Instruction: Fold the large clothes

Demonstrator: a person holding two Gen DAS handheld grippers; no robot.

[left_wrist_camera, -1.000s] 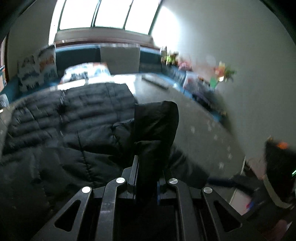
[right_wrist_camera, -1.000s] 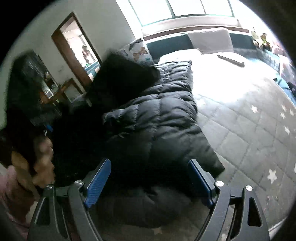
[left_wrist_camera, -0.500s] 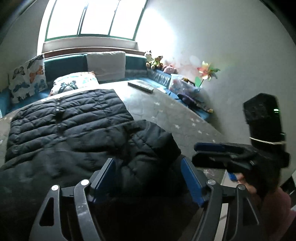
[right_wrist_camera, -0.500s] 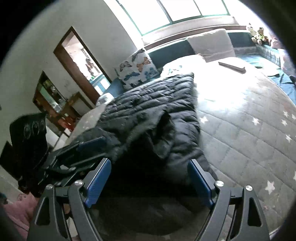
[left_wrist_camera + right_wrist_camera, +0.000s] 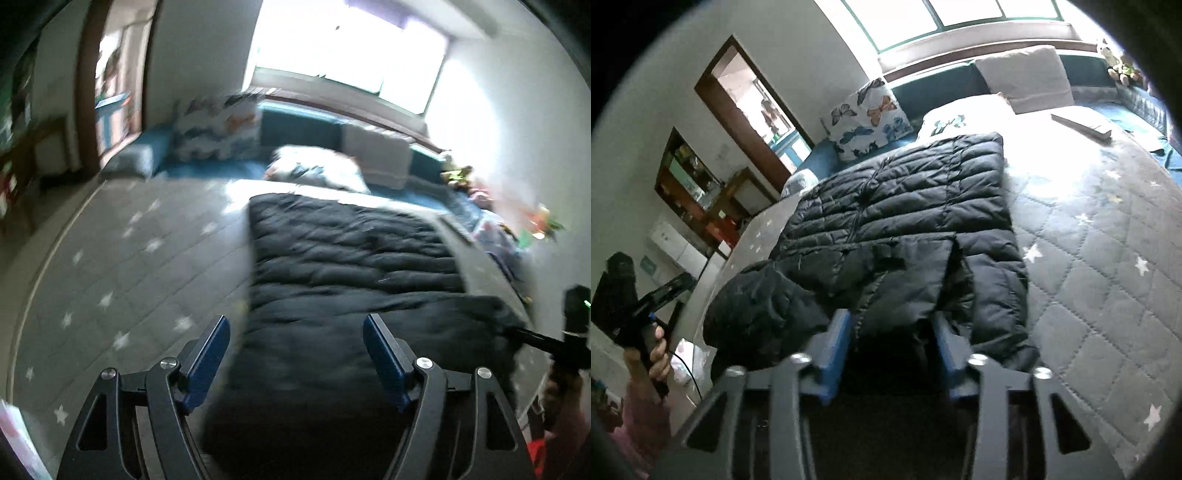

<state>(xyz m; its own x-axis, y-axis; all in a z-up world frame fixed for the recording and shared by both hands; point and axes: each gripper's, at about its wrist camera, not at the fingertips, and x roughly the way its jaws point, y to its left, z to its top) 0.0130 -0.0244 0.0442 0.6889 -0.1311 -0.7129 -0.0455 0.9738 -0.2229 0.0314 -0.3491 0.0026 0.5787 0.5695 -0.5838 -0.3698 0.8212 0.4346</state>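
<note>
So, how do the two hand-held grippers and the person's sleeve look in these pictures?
The left hand-held gripper has a black frame with triangular cut-outs, silver round bolts and flat blue finger pads. The right hand-held gripper is built the same. A thin black cable hangs under the left hand, which wears a pink sleeve.

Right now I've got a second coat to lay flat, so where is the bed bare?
The star-print quilt is bare between the black puffer jacket and the blue bolster, apart from a flat remote-like item. A bare strip shows left of the jacket in the left wrist view. The head end is crowded with pillows.
</note>
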